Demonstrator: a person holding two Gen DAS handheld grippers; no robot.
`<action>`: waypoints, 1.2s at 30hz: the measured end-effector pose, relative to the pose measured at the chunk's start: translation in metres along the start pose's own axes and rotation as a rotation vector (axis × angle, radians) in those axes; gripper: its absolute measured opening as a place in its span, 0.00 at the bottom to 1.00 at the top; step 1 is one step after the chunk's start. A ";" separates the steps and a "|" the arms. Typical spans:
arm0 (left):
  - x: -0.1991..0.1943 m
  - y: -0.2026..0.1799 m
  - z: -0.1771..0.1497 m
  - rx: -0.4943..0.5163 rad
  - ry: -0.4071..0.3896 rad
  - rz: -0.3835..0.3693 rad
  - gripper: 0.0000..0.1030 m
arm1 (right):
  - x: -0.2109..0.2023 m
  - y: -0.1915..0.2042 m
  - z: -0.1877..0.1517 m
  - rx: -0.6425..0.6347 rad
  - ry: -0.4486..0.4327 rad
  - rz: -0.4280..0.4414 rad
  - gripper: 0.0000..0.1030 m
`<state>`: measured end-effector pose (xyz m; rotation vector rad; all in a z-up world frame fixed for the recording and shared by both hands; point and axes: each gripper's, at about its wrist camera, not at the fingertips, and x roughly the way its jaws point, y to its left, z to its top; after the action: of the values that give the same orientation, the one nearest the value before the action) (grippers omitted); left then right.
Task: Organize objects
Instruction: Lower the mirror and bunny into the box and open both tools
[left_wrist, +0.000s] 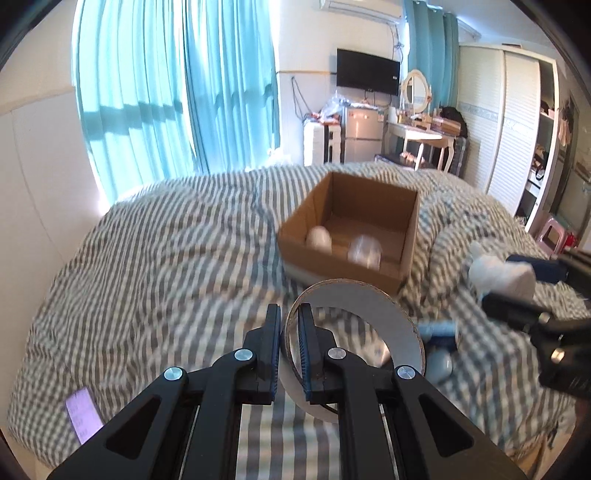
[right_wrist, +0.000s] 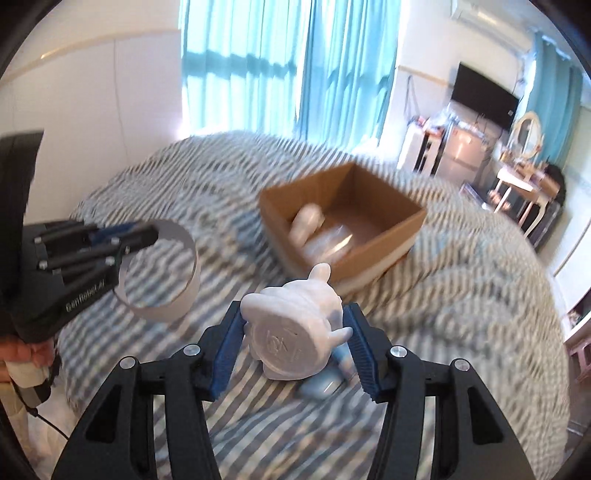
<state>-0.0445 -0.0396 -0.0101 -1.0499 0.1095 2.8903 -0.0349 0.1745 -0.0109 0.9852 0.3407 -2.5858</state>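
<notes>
The left hand-held gripper (left_wrist: 287, 354) pinches the wall of a white tape ring (left_wrist: 354, 325) at lower centre, held above the striped bed (left_wrist: 147, 258). The right hand-held gripper (right_wrist: 293, 354) clasps a white figurine (right_wrist: 291, 332), base toward the camera. The open cardboard box (right_wrist: 384, 254), already holding two pale items, lies ahead and slightly right of both, seemingly nearer the right.

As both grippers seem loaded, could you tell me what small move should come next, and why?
Probably carry the white plastic figurine, clamped in the right gripper, forward over the open brown cardboard box; the left gripper holds the cardboard tape ring.
</notes>
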 end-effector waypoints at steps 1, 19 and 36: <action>0.003 -0.001 0.011 0.004 -0.008 0.003 0.09 | -0.001 -0.005 0.009 0.001 -0.013 -0.007 0.53; 0.147 -0.032 0.161 0.107 -0.003 -0.009 0.09 | 0.104 -0.104 0.148 0.052 -0.040 -0.009 0.53; 0.278 -0.061 0.148 0.207 0.154 -0.034 0.09 | 0.230 -0.147 0.132 0.063 0.106 0.060 0.53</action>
<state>-0.3470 0.0448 -0.0784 -1.2185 0.3850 2.6927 -0.3332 0.2088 -0.0564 1.1399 0.2537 -2.5106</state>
